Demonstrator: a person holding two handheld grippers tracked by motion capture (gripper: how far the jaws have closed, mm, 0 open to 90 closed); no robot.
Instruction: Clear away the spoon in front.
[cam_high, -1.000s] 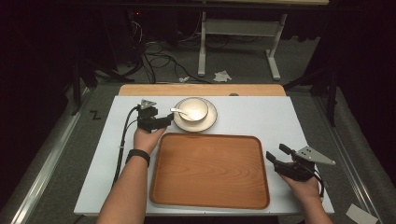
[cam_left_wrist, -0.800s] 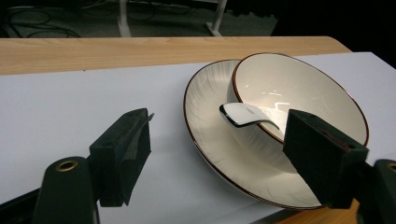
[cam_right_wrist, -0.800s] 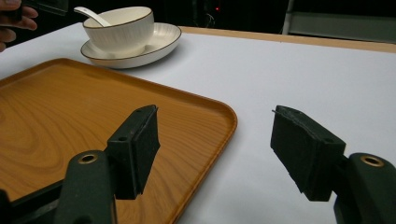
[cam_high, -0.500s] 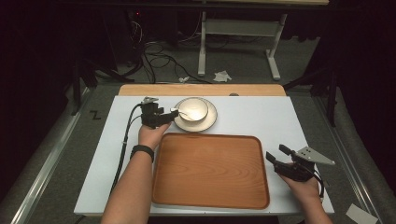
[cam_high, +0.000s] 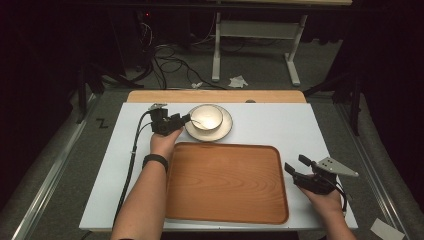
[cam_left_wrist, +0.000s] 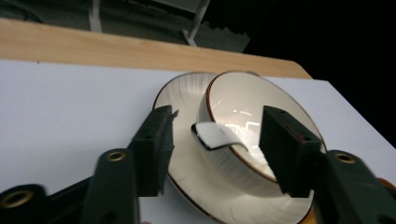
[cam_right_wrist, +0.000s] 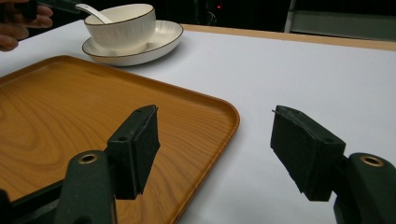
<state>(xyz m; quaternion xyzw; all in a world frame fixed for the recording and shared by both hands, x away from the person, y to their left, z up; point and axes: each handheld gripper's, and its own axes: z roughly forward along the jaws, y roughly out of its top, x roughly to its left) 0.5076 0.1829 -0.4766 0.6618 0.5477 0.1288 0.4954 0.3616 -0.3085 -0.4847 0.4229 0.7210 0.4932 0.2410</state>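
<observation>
I am working the left gripper (cam_high: 186, 119) at the white ceramic spoon (cam_left_wrist: 218, 136). The spoon lies straight ahead of the tongs, and its handle end pokes in between the two black jaws. Its long axis runs from the inside of the bowl (cam_high: 207, 116), up over the near rim and out towards my left gripper, so the handle comes almost end-on to me and the jaws stand on either side of its width. They have just been closing and now stand at a middling gap. In the left gripper view I see a sliver of space on each side of the handle, so the pads are not yet pressing on it.

The left hand is far nearer. The right gripper (cam_high: 295, 163) rests well apart on the white table (cam_high: 280, 125), just beside the right edge of the wooden tray (cam_high: 225, 185). Its jaws stand apart with nothing between them.

The spoon is smooth, glazed and glossy, with a flat handle that curves. I judge it slippery, and the narrow handle gives the pads little to bite on. The bowl is cream with fine ribbing outside and a thin brown rim. It sits on a matching ribbed saucer (cam_high: 226, 131) just beyond the tray's far edge. The tray is a rounded rectangle with a raised lip and a clear wood grain.
</observation>
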